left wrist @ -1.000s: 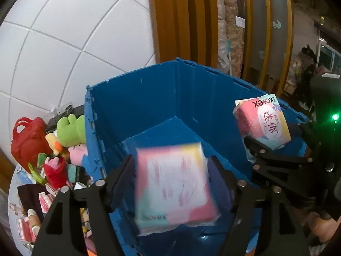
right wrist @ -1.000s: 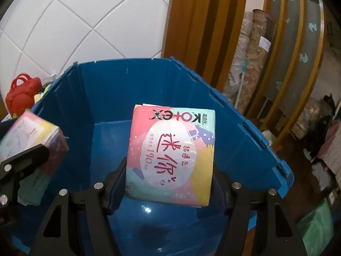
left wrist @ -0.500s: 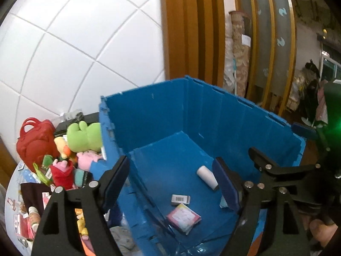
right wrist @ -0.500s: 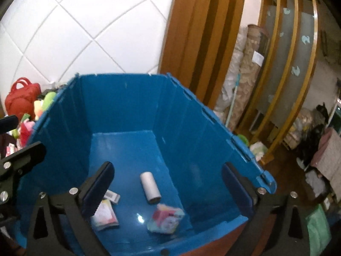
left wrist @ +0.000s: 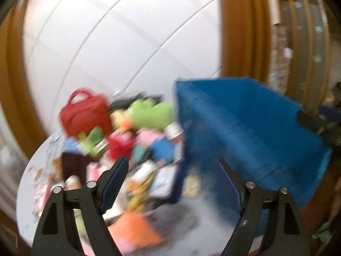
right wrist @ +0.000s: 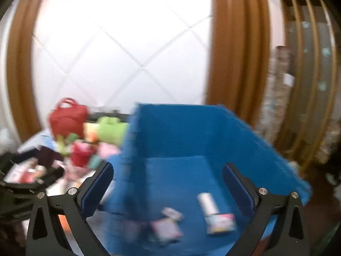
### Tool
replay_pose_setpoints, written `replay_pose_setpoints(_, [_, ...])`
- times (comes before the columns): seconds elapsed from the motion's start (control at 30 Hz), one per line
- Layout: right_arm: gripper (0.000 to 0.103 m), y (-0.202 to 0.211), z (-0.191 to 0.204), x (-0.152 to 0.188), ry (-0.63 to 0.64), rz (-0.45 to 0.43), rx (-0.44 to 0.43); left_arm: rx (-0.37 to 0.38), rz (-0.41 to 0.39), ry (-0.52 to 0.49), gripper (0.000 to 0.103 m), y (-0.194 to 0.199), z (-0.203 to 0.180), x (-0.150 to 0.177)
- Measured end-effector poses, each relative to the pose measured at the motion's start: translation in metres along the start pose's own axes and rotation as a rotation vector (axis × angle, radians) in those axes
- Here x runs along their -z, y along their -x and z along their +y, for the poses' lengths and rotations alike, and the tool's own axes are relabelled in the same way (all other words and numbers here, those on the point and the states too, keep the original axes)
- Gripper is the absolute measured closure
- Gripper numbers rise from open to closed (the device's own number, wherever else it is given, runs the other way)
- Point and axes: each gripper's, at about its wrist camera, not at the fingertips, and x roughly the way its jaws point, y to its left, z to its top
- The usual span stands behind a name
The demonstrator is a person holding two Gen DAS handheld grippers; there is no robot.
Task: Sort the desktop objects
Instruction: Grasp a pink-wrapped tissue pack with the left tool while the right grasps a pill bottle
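Observation:
Both views are motion-blurred. A blue plastic crate (left wrist: 245, 128) stands at the right of a cluttered table; in the right wrist view the crate (right wrist: 191, 140) holds two pink packs (right wrist: 166, 228) (right wrist: 221, 223) and a white roll (right wrist: 207, 204) on its floor. My left gripper (left wrist: 172, 166) is open and empty, over the table edge left of the crate. My right gripper (right wrist: 167, 177) is open and empty above the crate's near left wall. A pile of toys and packets (left wrist: 127, 140) lies left of the crate.
A red bag (left wrist: 85, 113) and a green plush (left wrist: 151, 113) sit at the back of the pile by the white tiled wall. An orange item (left wrist: 136, 228) lies near the left gripper. Wooden slats stand behind the crate at right.
Both grippers let go of their pink packs, which now lie in the crate. Both have since swung left and back, bringing the table's pile into view.

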Motion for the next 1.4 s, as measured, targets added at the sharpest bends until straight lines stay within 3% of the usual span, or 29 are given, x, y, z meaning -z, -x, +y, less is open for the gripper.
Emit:
replay_pose_setpoints(0.3, [0.0,-0.052,0.125,0.028,0.084,0.124,-0.263,-0.243,0.278,0.2,0.021,-0.035,0.155,0.112])
replay_pose_setpoints(0.47, [0.0,-0.095,0.178,0.069,0.126,0.278,-0.349,-0.308,0.45,0.337,0.021,-0.052,0.21,0.184])
replay_pose_setpoints(0.67, [0.0,-0.137,0.219,0.118,0.202,0.446,-0.4,-0.315,0.6,0.536,0.021,-0.07,0.244,0.245])
replay_pose_setpoints(0.87, [0.0,-0.16,0.241,0.14,0.259,0.529,-0.427,-0.315,0.642,0.618,0.021,-0.091,0.245,0.264])
replay_pose_setpoints(1.0, [0.0,-0.168,0.25,0.145,0.288,0.553,-0.432,-0.341,0.641,0.604,0.005,-0.105,0.242,0.268])
replay_pose_setpoints(1.07, [0.0,-0.172,0.253,0.147,0.293,0.561,-0.434,-0.342,0.644,0.606,0.003,-0.114,0.243,0.271])
replay_pose_setpoints(1.17, [0.0,-0.177,0.258,0.149,0.299,0.575,-0.435,-0.382,0.676,0.549,0.008,-0.127,0.24,0.276])
replay_pose_setpoints(1.23, [0.0,-0.181,0.262,0.151,0.305,0.585,-0.436,-0.374,0.656,0.489,0.018,-0.125,0.233,0.27])
replay_pose_setpoints(1.27, [0.0,-0.182,0.264,0.152,0.307,0.589,-0.435,-0.362,0.647,0.468,0.018,-0.122,0.23,0.265])
replay_pose_setpoints(1.4, [0.0,-0.188,0.273,0.147,0.302,0.592,-0.452,-0.374,0.547,0.393,0.018,-0.098,0.218,0.234])
